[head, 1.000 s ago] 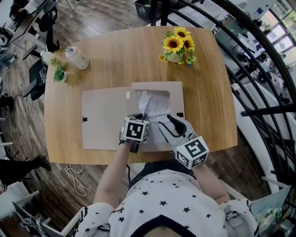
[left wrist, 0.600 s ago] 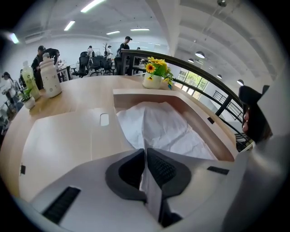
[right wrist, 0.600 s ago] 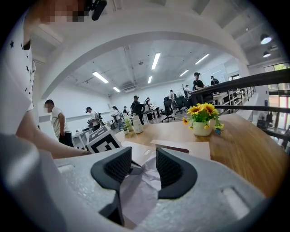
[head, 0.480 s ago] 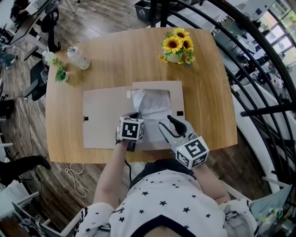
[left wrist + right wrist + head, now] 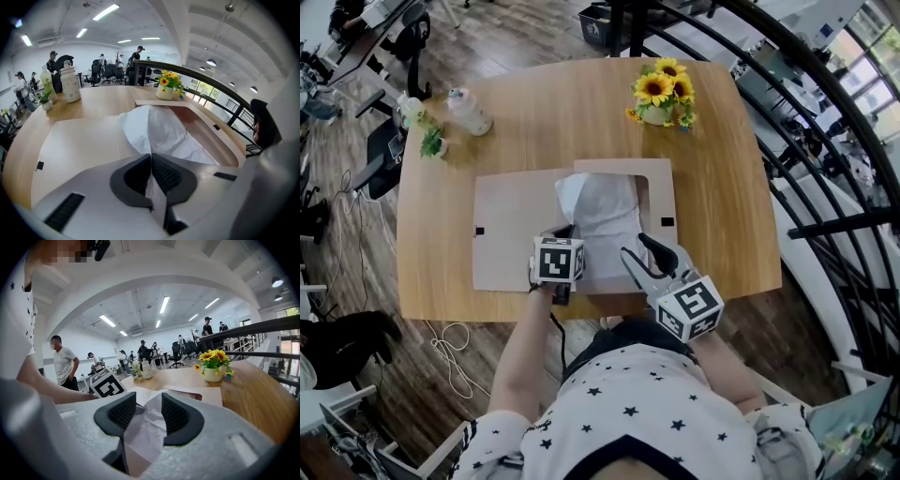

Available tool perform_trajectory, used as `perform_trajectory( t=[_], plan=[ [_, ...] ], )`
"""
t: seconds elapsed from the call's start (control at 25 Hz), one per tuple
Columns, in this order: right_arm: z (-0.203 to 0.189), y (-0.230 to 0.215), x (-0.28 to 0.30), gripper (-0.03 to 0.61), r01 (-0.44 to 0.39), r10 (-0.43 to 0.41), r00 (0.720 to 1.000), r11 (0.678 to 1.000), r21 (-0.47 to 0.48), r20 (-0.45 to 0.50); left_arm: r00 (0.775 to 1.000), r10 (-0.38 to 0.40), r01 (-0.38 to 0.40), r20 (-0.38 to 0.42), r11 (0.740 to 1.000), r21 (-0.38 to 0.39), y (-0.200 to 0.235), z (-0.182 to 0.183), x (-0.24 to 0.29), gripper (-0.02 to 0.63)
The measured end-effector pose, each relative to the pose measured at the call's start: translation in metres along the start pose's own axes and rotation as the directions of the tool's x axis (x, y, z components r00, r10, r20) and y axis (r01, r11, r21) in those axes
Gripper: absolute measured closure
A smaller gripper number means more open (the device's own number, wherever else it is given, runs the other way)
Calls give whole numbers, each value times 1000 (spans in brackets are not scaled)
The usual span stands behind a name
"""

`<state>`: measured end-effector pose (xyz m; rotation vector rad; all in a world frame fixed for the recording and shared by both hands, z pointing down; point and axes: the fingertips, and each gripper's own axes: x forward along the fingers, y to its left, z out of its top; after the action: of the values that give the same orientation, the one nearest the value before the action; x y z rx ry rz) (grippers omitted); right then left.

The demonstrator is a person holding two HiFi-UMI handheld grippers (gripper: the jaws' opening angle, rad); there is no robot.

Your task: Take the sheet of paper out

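White crumpled paper (image 5: pixel 602 208) spills out of the beige folder (image 5: pixel 511 239), lying straight ahead of both grippers. From above, the left gripper (image 5: pixel 565 232) has its tips tucked under its own marker cube, so only its own view settles the matter. There the jaws, which have just been closing, stand together with the paper's near edge pinched between the pads, and the rest of the sheet runs away ahead in a raised ridge. The right gripper (image 5: pixel 637 251) hangs just to that one's right. Its view shows its jaws well apart and holding nothing, the paper ahead and below the gap. Sunflowers (image 5: pixel 661 89) stand far beyond on the table (image 5: pixel 553 112).
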<state>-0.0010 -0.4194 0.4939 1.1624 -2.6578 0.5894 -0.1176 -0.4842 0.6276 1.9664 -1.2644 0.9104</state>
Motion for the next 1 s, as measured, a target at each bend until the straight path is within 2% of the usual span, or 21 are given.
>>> perform_trajectory(
  t=[0.6,1.0],
  plan=[
    [-7,39,-32,423,-11,12,999,1000,-23,37,992,82,-82,101,997,-7,12,-12,-49,606],
    [-19,76,-58,423,-29,31,998,999,-43,58,975,104,-98,196,994,-44,5,-25,-98,606]
  ],
)
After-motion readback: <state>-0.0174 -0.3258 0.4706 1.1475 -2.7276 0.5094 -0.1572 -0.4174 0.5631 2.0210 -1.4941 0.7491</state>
